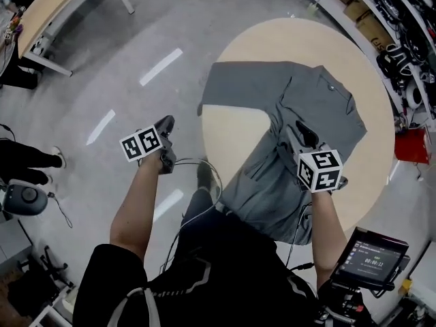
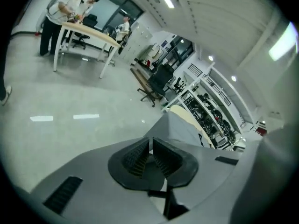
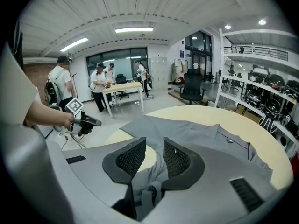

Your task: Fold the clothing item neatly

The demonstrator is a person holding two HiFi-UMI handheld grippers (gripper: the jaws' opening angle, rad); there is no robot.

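Grey shirt (image 1: 306,101) spread on table (image 1: 293,39), fabric bunched between right gripper (image 3: 153,152) jaws

Left gripper (image 1: 165,125): jaws together, empty, held off the left edge of the round table (image 1: 235,131), bare forearm extended. Right gripper (image 1: 306,133): above the table's near side, angled downward, jaws narrowly parted, pinching a fold of the grey shirt (image 1: 320,107).

shirt (image 1: 300,107) hem hidden behind torso (image 1: 225,271), distant people (image 2: 60,10) indistinct
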